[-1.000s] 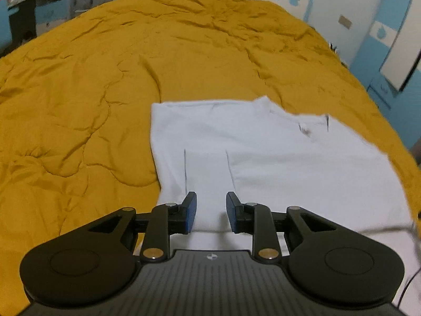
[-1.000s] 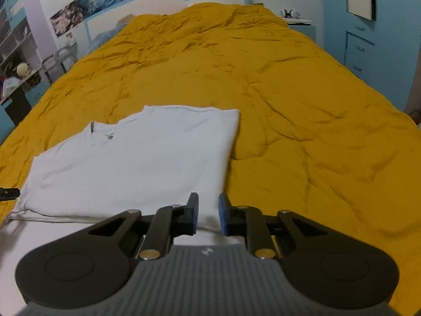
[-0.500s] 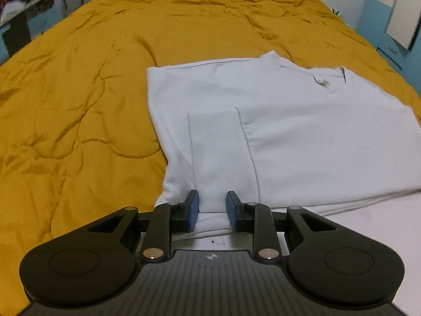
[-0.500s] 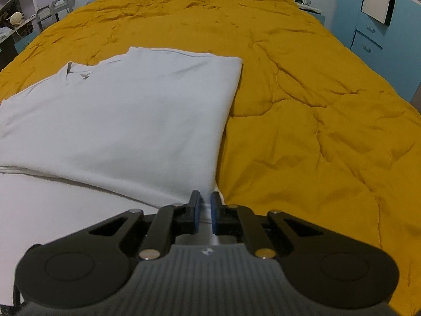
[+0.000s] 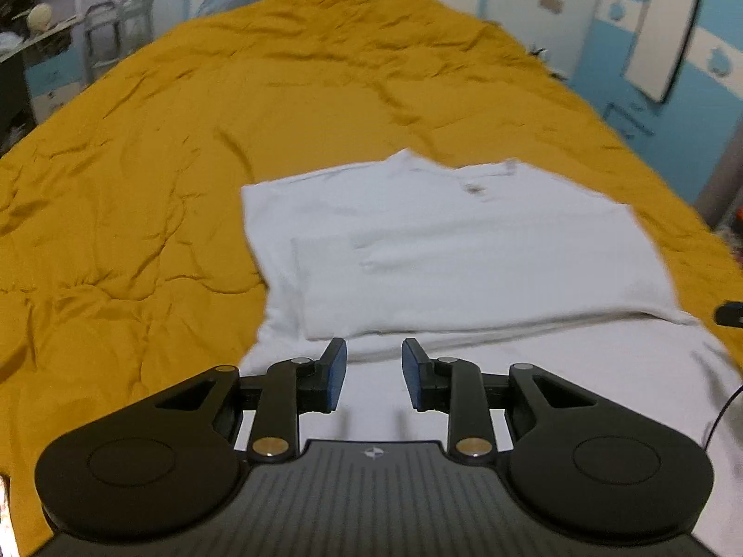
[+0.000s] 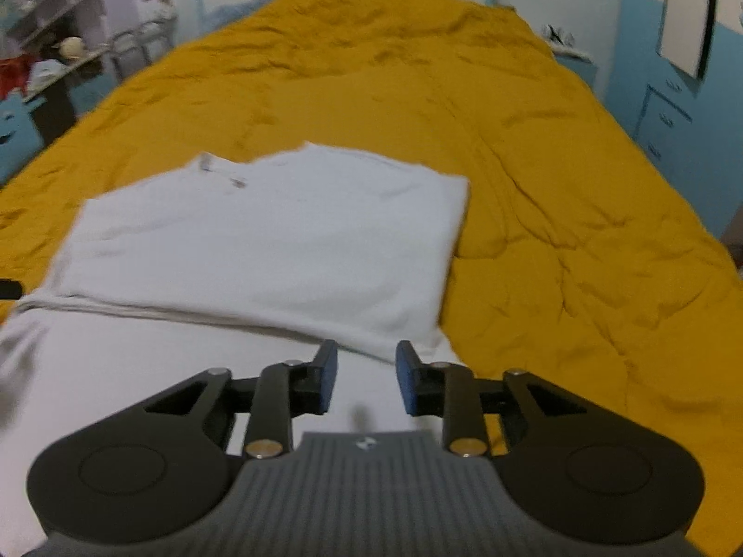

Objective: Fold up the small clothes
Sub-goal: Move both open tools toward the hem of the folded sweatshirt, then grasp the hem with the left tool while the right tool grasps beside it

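Note:
A white T-shirt [image 5: 464, 255] lies on the orange duvet [image 5: 139, 185], its upper half folded over the lower part, collar at the far edge. My left gripper [image 5: 374, 373] hovers just above the shirt's near left part, jaws opening slightly, nothing between the blue pads. In the right wrist view the same shirt [image 6: 278, 241] lies flat, and my right gripper [image 6: 366, 373] hangs over its near right corner. Its jaws are opening, with no cloth between them. The other gripper's tip shows at the frame edge in each view.
The orange duvet [image 6: 580, 232] covers the whole bed. Shelves with clutter [image 5: 28, 46] and a metal chair frame [image 5: 116, 23] stand at the far left. Blue drawers [image 6: 668, 111] line the right wall.
Both grippers laid the folded edge down on the shirt, then drew back and up off the cloth. The right jaws went from shut on the edge to open.

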Tool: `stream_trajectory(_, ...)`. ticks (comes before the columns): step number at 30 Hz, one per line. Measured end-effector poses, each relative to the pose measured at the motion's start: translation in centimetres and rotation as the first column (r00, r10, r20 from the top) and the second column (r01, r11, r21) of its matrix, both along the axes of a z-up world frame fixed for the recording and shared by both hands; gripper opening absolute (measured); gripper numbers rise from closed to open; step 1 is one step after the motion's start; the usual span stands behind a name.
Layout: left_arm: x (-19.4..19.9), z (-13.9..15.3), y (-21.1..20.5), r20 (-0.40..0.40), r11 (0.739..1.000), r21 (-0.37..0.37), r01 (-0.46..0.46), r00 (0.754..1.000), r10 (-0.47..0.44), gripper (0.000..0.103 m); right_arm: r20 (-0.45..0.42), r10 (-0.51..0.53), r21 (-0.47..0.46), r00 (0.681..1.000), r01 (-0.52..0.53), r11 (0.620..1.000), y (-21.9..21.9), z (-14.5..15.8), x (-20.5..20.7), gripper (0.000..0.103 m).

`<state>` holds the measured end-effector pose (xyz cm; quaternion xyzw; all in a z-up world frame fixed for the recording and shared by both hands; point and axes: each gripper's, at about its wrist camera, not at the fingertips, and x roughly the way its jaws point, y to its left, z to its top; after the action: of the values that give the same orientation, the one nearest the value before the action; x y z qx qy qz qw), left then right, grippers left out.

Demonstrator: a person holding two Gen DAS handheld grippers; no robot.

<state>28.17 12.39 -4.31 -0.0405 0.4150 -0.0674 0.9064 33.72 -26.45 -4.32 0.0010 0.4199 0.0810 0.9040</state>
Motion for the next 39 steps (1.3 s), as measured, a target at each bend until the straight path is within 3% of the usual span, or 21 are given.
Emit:
stream_trajectory(6, -5.9, 2.1, -1.4, 0.061, 0.997, 0.000, 0.075, 0.995, -0.074, 0.038, 0.052, 0.071, 0.010, 0.996, -0.072, 0.997, -0.5, 3.6, -5.9, 0.034)
stream_trajectory(13, -12.3, 0.6, -1.7, 0.045, 0.992, 0.048, 0.114, 0.992, -0.116, 0.040, 0.058, 0.111, -0.031, 0.992, -0.109, 0.994, -1.7, 5.0, -11.9, 0.036)
stream_trajectory(17, -15.4, -0.2, -2.1, 0.026, 0.978, 0.115, 0.174, 0.984, -0.178, 0.041, 0.039, 0.166, -0.078, 0.985, -0.163, 0.983, -1.9, 4.3, -15.4, 0.039)
stream_trajectory(22, -18.5, -0.8, -2.3, -0.008, 0.955, 0.130, 0.266, 0.964, -0.267, 0.055, -0.025, 0.239, -0.118, 0.971, -0.240, 0.964, -1.2, 2.1, -19.3, 0.040)
stream_trajectory(27, -21.2, -1.9, -3.1, -0.047, 0.913, 0.189, 0.362, 0.932, -0.360, 0.062, -0.064, 0.344, -0.136, 0.937, -0.350, 0.927, 0.3, 0.4, -23.0, 0.050)
stream_trajectory(31, -23.1, -2.6, -4.3, -0.082, 0.834, 0.255, 0.489, 0.871, -0.485, 0.070, -0.096, 0.463, -0.200, 0.881, -0.473, 0.858, 2.7, -0.5, -25.0, 0.054)
stream_trajectory(35, -25.2, -4.2, -5.7, -0.141, 0.707, 0.400, 0.583, 0.802, -0.581, 0.079, -0.136, 0.556, -0.268, 0.820, -0.571, 0.776, 4.3, -1.2, -26.0, 0.067)
stream_trajectory(39, -26.7, -6.0, -6.6, -0.166, 0.604, 0.529, 0.596, 0.771, -0.615, 0.082, -0.193, 0.598, -0.359, 0.778, -0.623, 0.695, 5.1, -2.4, -26.8, 0.067)
